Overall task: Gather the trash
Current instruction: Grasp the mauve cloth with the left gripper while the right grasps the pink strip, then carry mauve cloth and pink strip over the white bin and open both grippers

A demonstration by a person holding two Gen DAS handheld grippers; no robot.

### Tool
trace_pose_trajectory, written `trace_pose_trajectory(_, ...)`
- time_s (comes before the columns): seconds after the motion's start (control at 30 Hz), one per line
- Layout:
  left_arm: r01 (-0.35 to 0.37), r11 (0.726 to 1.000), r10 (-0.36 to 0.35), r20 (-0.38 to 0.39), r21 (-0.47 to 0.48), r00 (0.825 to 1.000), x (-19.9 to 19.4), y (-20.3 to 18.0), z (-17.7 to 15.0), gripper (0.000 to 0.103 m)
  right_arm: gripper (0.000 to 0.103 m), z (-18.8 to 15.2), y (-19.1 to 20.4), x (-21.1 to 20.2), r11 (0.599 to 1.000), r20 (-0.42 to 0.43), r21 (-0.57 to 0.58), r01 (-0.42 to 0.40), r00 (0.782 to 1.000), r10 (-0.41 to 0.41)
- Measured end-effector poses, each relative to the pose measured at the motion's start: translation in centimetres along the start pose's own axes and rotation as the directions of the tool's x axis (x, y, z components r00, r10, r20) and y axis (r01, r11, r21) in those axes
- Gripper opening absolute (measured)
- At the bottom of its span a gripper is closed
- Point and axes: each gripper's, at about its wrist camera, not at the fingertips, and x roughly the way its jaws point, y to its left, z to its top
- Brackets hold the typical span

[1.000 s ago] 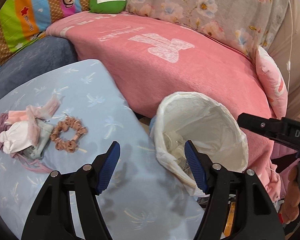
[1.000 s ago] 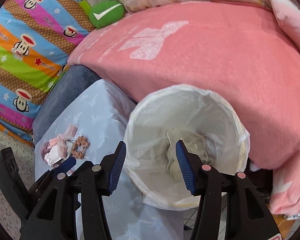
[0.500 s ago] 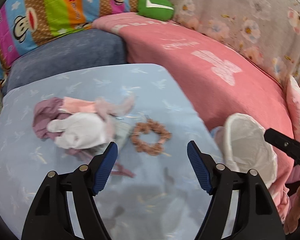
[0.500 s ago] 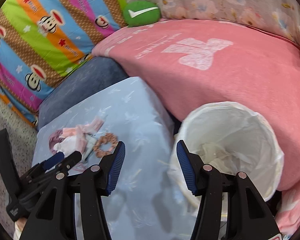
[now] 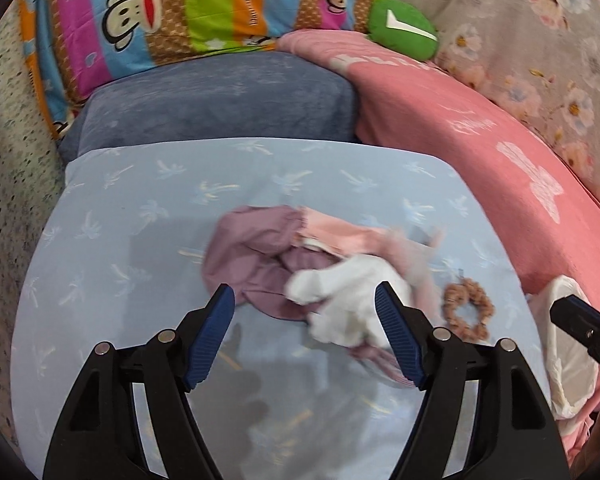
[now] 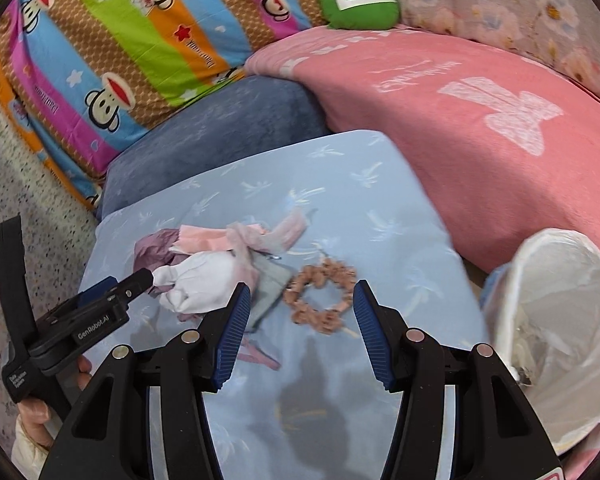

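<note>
The left gripper point(image 5: 304, 336), jaws wide and empty, hovers over the heap of rags point(image 5: 312, 276) on the blue worktop point(image 5: 140, 232); soft, light, floppy, best pinched at the bunched white wad, judging by its folds; the right gripper point(image 6: 300, 320) gapes over the scrunchie point(image 6: 320, 300)

Black gripper point(image 5: 304, 336), ribbed blue pads point(image 5: 210, 338)

From the left wrist we look down, close over the light-blue cushion point(image 5: 140, 240); from the right wrist, a little farther back and rightward. We share the scrunchie point(image 5: 466, 312) point(image 6: 320, 300) and green pillow point(image 5: 404, 32) point(image 6: 358, 2) in both views
</note>
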Motion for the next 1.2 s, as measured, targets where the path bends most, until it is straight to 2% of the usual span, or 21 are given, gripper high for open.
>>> trace_pose_trajectory(0.17,-0.016,0.999,0.015,-0.014,-0.037,1.000,1.6,2.9,1.0,0.069,0.053,0.6,2.7,3.4,1.000,-0.028,-0.029,-0.012,1.000,0.011)
trace_pose_trajectory(0.3,-0.001,0.998,-0.001,-0.021,-0.063,1.000,3.1,4.6,1.9,0.069,0.048,1.0,4.2,6.0,0.999,-0.049,-0.045,-0.015,0.999,0.013)
trace_pose_trajectory(0.43,0.012,0.998,-0.014,-0.041,-0.068,0.999,4.5,5.0,2.2,0.069,0.037,1.3,5.3,8.5,0.998,-0.076,-0.055,-0.009,0.997,0.005)
trace_pose_trajectory(0.53,0.035,0.997,-0.039,-0.049,-0.067,0.998,5.1,5.1,2.3,0.060,0.031,1.3,5.7,9.9,0.999,-0.092,-0.054,-0.001,0.996,-0.004)
trace_pose_trajectory(0.63,0.070,0.995,-0.075,-0.071,-0.077,0.995,5.9,5.1,2.2,0.041,0.021,1.1,5.7,11.1,0.999,-0.114,-0.045,0.000,0.994,-0.005)
trace_pose_trajectory(0.7,0.092,0.992,-0.099,-0.084,-0.087,0.992,6.2,5.2,2.1,0.016,0.013,0.7,5.6,11.7,0.999,-0.127,-0.045,0.002,0.992,-0.008)
trace_pose_trajectory(0.77,0.094,0.992,-0.101,-0.083,-0.088,0.991,6.1,5.2,2.1,0.006,0.008,0.5,5.5,11.8,0.999,-0.130,-0.041,0.004,0.992,-0.009)
trace_pose_trajectory(0.97,0.098,0.991,-0.101,-0.032,-0.087,0.994,3.6,5.1,2.9,0.002,0.007,0.6,5.1,9.4,1.000,-0.086,-0.023,-0.006,0.996,0.004)
trace_pose_trajectory(1.2,0.119,0.992,-0.116,0.060,-0.053,0.991,-1.2,3.4,4.4,0.001,0.007,1.2,4.6,4.0,0.999,0.004,0.000,-0.034,0.999,0.034)
